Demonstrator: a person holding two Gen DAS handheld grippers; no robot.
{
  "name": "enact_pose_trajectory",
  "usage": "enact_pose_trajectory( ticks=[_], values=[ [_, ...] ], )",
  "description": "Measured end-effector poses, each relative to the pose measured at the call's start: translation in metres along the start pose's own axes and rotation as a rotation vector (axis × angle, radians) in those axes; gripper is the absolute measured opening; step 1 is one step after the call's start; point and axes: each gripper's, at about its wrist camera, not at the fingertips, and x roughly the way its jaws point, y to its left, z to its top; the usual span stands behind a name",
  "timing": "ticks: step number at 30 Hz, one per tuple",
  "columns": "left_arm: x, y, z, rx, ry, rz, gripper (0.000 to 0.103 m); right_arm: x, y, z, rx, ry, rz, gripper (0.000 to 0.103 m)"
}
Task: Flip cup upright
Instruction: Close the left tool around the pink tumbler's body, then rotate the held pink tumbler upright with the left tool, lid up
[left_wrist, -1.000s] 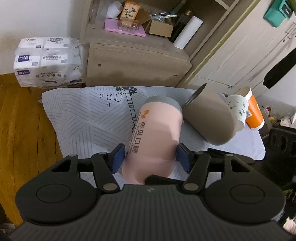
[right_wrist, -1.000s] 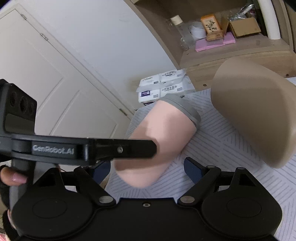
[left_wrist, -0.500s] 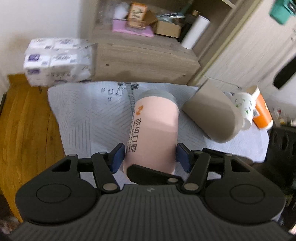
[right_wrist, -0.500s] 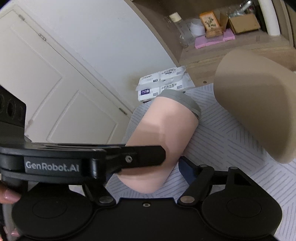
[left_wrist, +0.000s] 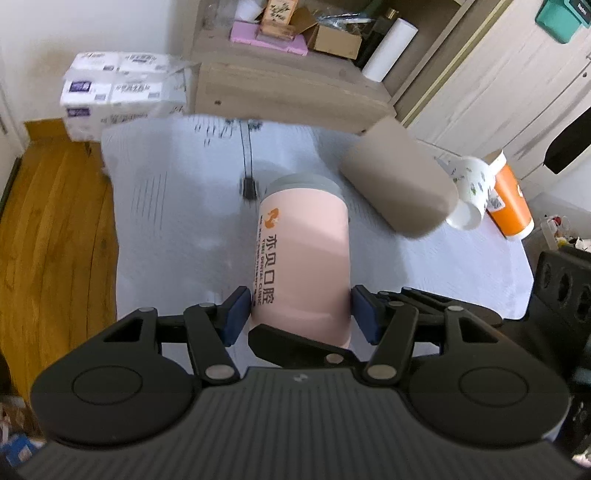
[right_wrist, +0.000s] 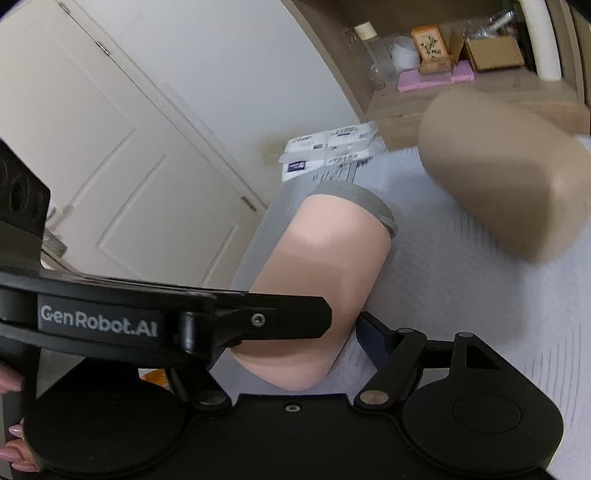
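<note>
A pink cup (left_wrist: 301, 258) with a grey rim and dark lettering stands mouth-down on the grey cloth (left_wrist: 170, 229). My left gripper (left_wrist: 299, 314) straddles its raised base, blue pads close to both sides with slight gaps showing. In the right wrist view the same pink cup (right_wrist: 325, 280) lies between my right gripper's (right_wrist: 295, 343) fingers. One blue right pad (right_wrist: 373, 339) sits by the cup's side; the left gripper's black body (right_wrist: 166, 317) hides the other finger.
A tan cup (left_wrist: 399, 184) lies on its side right of the pink cup, also in the right wrist view (right_wrist: 509, 184). A white patterned mug (left_wrist: 469, 195) and an orange cup (left_wrist: 509, 199) stand beyond. Wooden cabinet (left_wrist: 288, 88), tissue packs (left_wrist: 122, 85), wood floor left.
Both views have pulled up and back from the table, so the pink cup looks farther away. The right gripper's pad has come closer to the cup's side. The left gripper still brackets the cup.
</note>
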Motion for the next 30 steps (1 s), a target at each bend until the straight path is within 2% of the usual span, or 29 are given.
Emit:
enact_pose_trajectory(
  ticks=[8,14,23,30],
  values=[
    [-0.009,-0.014,-0.027,-0.02,0.021,-0.036,0.058,-0.026,-0.001,-0.02,-0.055,0.028,0.022,0.079],
    [-0.011,-0.042,-0.045,0.004,0.027,-0.057,0.058,-0.057,-0.022,-0.034,-0.022,0.028,0.065,0.079],
    [-0.005,-0.096,-0.055,0.078,0.066,-0.111,0.058,-0.106,-0.041,-0.044,-0.076,0.011,0.021,0.079],
    [0.015,-0.122,-0.057,0.082,0.112,-0.15,0.058,-0.12,-0.057,-0.048,-0.067,0.024,-0.024,0.079]
  ],
)
